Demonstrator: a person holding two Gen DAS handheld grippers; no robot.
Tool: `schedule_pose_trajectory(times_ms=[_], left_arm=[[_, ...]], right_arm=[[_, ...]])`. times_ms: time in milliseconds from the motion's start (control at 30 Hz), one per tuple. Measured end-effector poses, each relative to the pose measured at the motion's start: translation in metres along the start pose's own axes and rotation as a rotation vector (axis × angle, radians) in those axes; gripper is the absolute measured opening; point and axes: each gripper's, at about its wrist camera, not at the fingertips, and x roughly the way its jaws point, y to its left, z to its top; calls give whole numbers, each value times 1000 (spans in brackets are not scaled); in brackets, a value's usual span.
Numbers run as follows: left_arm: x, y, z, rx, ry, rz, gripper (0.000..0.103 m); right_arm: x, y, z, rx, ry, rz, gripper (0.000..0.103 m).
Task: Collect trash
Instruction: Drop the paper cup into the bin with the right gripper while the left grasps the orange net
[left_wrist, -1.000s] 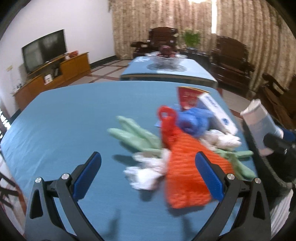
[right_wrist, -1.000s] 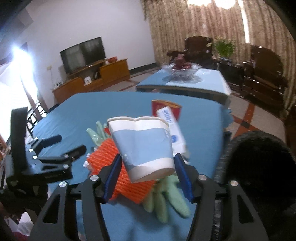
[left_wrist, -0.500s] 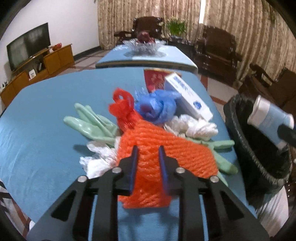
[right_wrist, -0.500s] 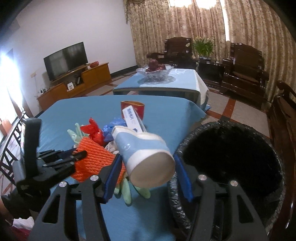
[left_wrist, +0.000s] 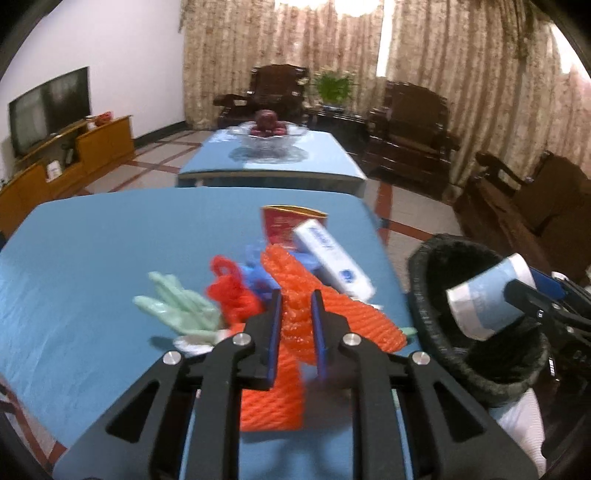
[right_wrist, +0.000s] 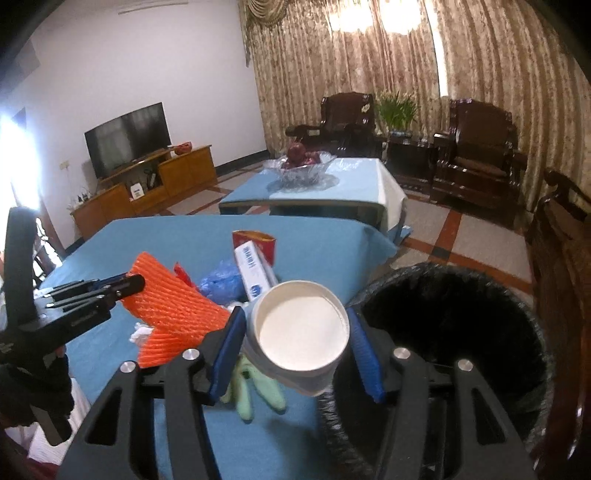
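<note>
two grippers, each holding one piece of trash beside the bin

left wrist view: the left gripper (left_wrist: 295, 325) has just been closing and now pinches the orange foam net sleeve (left_wrist: 291, 314), its jaws clenched on a raised fold. the rest of the sleeve drapes onto the blue tablecloth (left_wrist: 92, 258). behind it lie a pale green glove (left_wrist: 181, 306), a red mesh bag (left_wrist: 229, 288), a white carton (left_wrist: 332, 258) and a red box (left_wrist: 280, 221). the black-lined bin (left_wrist: 443, 280) stands at the table's right edge.

right wrist view: the right gripper (right_wrist: 295, 343) grasps a paper cup (right_wrist: 299, 332) by its sides, open mouth toward the camera, near the bin's (right_wrist: 443, 317) left rim. the left gripper (right_wrist: 129, 284) lifts the sleeve (right_wrist: 173, 306) at left.
</note>
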Motion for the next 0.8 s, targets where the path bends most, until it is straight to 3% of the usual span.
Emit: schedule_pose_trajectory(times_ms=[300,533,567,633,700,800], left_arm=[[20,-80,28,87,-30,-138,15],[47,-150,42,151,-30,-237,16],[50,-155,42,154,-21,-249,20],[56,-163,42,142,-2,-266,44],[57,-165,42,125,-4,-269,64],[51,-158,40,126,-16,-252,73]], right_arm=[[-24,-65,6,61,-55,-142,55],[-29,-127,-2,162,-44,-272,57],[-29,-132,-3,170,-41,-293,58],[-31,-142,-6,185,-33,-337,79],[-35,-148,-9,200,-33,-364,84],[-38,-147,-9,205,-42,-390,96]])
